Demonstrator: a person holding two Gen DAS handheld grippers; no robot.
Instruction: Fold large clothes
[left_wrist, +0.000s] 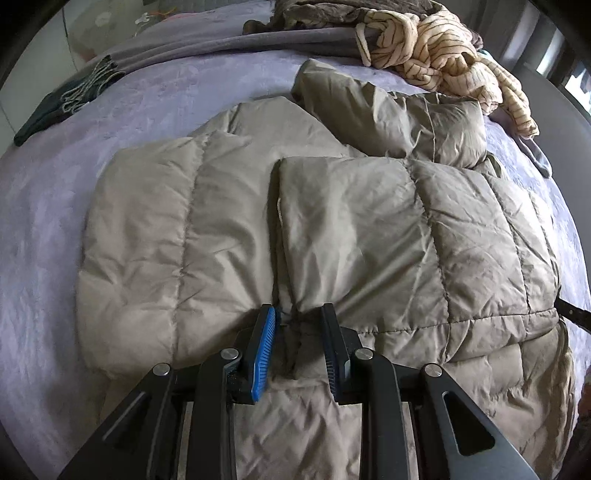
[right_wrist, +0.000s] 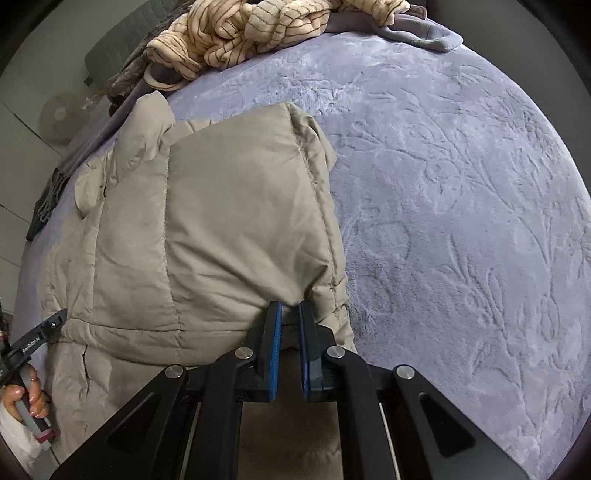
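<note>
A large beige quilted puffer jacket (left_wrist: 332, 221) lies spread on a lilac bed cover (left_wrist: 44, 229), with a panel folded over its middle. My left gripper (left_wrist: 298, 317) sits at the jacket's near edge with a fold of fabric between its fingers, the jaws partly apart. In the right wrist view the jacket (right_wrist: 221, 229) is lifted in a fold. My right gripper (right_wrist: 290, 308) is shut on its edge. The left gripper (right_wrist: 55, 321) shows at the far left, held by a hand.
A cream striped garment (left_wrist: 443, 48) is heaped at the far edge of the bed; it also shows in the right wrist view (right_wrist: 240, 33). A dark green garment (left_wrist: 66, 103) lies at the far left. Bare lilac cover (right_wrist: 461, 221) stretches to the right.
</note>
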